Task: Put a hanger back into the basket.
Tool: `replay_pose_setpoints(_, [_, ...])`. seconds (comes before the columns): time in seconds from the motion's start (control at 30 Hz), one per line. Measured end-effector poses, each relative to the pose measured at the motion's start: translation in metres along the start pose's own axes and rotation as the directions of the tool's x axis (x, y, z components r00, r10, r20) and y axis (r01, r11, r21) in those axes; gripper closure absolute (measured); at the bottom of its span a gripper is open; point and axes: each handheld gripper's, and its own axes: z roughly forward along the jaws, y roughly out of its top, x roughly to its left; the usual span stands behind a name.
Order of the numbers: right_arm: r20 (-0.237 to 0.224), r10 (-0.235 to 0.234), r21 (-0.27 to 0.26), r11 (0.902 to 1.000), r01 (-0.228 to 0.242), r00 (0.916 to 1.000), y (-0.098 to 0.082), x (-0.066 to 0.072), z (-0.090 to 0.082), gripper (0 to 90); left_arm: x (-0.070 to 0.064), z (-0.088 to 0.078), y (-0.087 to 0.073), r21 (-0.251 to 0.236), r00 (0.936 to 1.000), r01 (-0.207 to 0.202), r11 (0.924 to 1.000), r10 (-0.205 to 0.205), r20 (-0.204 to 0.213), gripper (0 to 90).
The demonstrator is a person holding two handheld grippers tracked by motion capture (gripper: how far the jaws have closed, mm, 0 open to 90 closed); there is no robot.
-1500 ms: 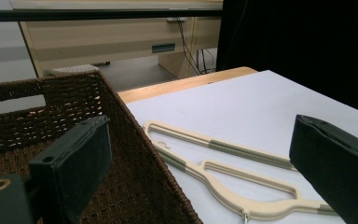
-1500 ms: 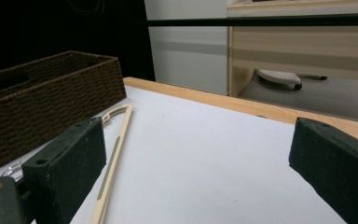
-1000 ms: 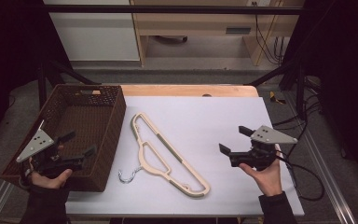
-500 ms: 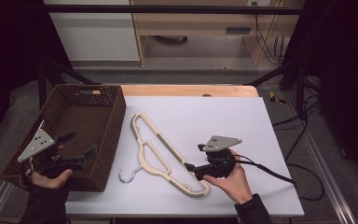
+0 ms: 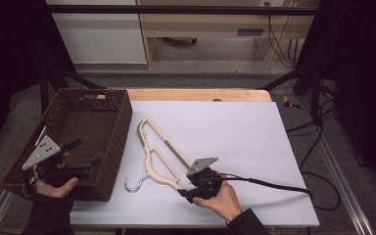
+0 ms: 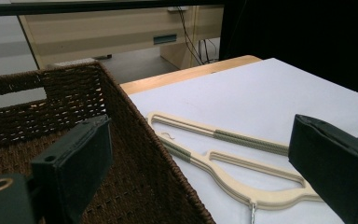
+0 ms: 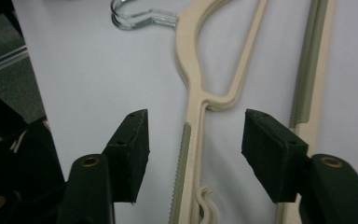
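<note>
Right tool (image 5: 186, 191) spread, straddling hanger (image 5: 157, 156) arm — left tool (image 5: 85, 156) spread over basket (image 5: 119, 128).

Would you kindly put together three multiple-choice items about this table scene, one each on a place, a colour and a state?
1. Where does the hanger lie?
A. Inside the basket
B. On the white table top beside the basket
C. On the floor

2. What colour is the woven basket?
A. Dark brown
B. Bright red
C. White

3. How do the jaws of the right hand-held gripper stand?
A. Shut on the hook
B. Shut on nothing
C. Open, one on each side of a hanger arm

Answers: 1 B, the high view shows the hanger flat on the table top to the right of the basket. 2 A, its weave is dark brown. 3 C, the right gripper view shows the beige arm in the gap between the jaws.
</note>
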Motion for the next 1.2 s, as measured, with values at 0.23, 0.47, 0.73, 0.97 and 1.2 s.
replay_pose_setpoints(0.23, [-0.009,0.014,0.089,0.9959,-0.014,0.9999,-0.009,0.001,0.022,57.3,-0.001,0.001,0.000,0.006,1.0000,-0.004,1.0000,0.004,0.003,6.1])
replay_pose_setpoints(0.47, [-0.030,0.024,0.138,0.9902,-0.019,0.9993,-0.012,-0.002,0.029,66.5,-0.002,0.002,0.000,0.008,1.0000,-0.007,0.9999,0.007,0.007,6.3])
replay_pose_setpoints(0.73, [-0.039,0.075,0.154,0.9857,-0.069,0.9964,-0.012,-0.006,0.029,76.1,-0.001,0.002,-0.001,0.011,1.0000,-0.006,0.9999,0.005,0.008,6.5])
replay_pose_setpoints(0.97, [-0.062,0.127,0.159,0.9805,-0.116,0.9900,-0.012,-0.012,0.025,77.4,-0.002,0.002,0.000,0.011,0.9999,-0.010,0.9999,0.010,0.010,6.6])
replay_pose_setpoints(1.2, [-0.040,0.140,0.153,0.9793,-0.132,0.9894,-0.010,-0.016,0.019,78.9,-0.002,0.003,-0.001,0.012,0.9999,-0.010,0.9999,0.009,0.011,6.7])
